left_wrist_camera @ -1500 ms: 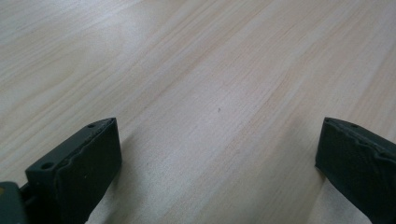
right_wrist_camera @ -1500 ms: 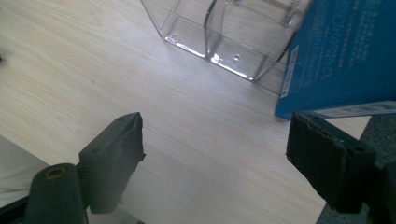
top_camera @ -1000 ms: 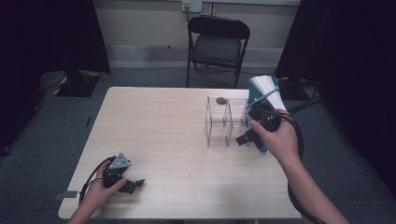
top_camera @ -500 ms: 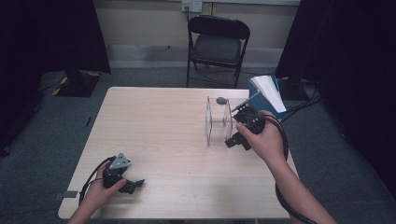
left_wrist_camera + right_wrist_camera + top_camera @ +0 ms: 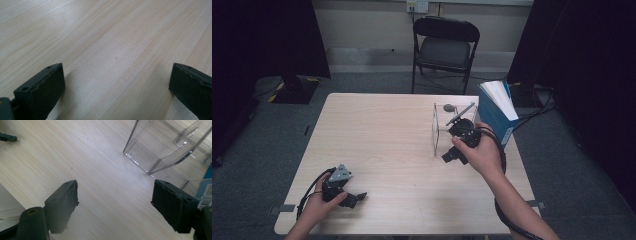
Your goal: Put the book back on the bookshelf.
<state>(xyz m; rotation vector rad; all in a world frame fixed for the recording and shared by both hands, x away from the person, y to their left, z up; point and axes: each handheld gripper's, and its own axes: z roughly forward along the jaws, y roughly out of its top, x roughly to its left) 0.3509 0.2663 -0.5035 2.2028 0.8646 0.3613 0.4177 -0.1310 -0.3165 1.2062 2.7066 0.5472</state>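
Where the high view looks down on the pale wooden table [image 5: 402,145], one clear plastic holder [image 5: 447,131] stands upright at about two o'clock from the table's middle, and nothing can be made out inside it. One small dark round disc [image 5: 449,107] lies on the wood just behind it, at twelve o'clock from the holder. One blue box [image 5: 497,116] with white sheets in its top stands at the table's right edge, at three o'clock from the holder. The right gripper [image 5: 451,156], held in the right hand [image 5: 482,152], sits just at the holder's near side. The left gripper [image 5: 357,198], in the left hand [image 5: 319,207], rests low at the table's seven o'clock corner. One black folding chair [image 5: 444,47] stands beyond the far edge.

In the left gripper view, its two black jaws stand wide apart over bare wood, holding nothing.

In the right gripper view, its jaws are likewise spread wide and empty, with the clear holder [image 5: 162,150] at one o'clock ahead of them.
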